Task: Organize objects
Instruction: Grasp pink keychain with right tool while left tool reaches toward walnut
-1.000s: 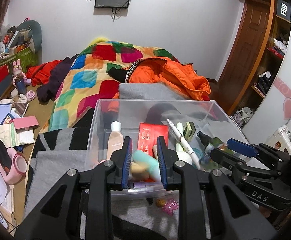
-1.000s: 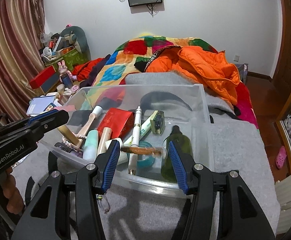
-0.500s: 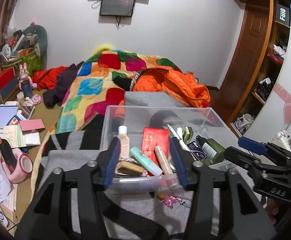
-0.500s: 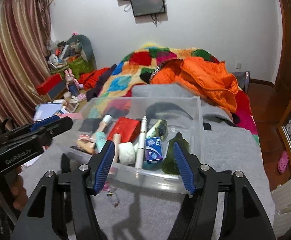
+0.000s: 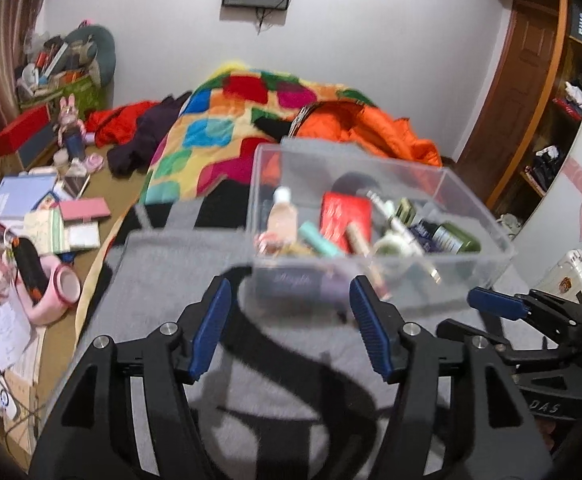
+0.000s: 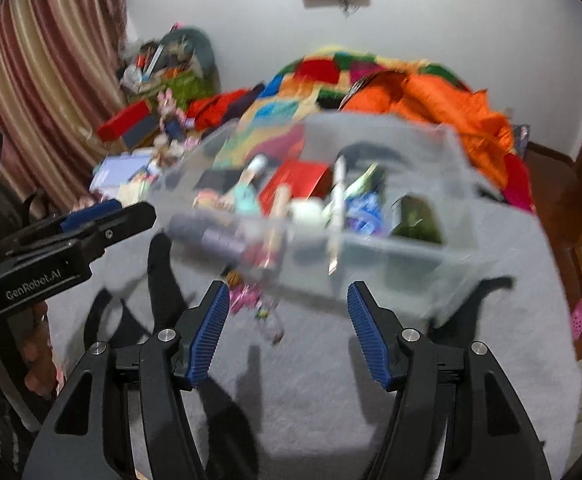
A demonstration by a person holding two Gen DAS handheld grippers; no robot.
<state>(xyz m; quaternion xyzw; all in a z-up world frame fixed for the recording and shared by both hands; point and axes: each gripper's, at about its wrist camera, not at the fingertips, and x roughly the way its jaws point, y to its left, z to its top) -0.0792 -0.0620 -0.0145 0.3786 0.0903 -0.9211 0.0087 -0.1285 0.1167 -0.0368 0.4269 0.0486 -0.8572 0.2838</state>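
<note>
A clear plastic bin [image 5: 487, 220] [image 6: 457, 152] stands on a grey and black blanket [image 5: 163, 272] [image 6: 331, 360]. It holds several toiletries: a pink bottle [image 5: 281, 216], a red packet [image 5: 345, 216] [image 6: 295, 178], a green bottle [image 5: 453, 238] [image 6: 415, 218], a white pen [image 6: 338, 190]. My left gripper [image 5: 289, 330] is open and empty, short of the bin's near wall. My right gripper [image 6: 289, 334] is open and empty, also short of the bin. A small pink trinket [image 6: 245, 294] lies on the blanket in front of the bin. The right wrist view is blurred.
A patchwork quilt [image 5: 219, 136] and an orange jacket [image 5: 363, 128] lie behind the bin. Books, a pink object [image 5: 57, 292] and clutter cover the floor at left. A wooden door and shelves stand at right. The other gripper shows in each view [image 5: 531, 312] [image 6: 63, 236].
Both grippers have opened wide and pulled back from the bin. The items they held over the bin one second ago now lie inside it.
</note>
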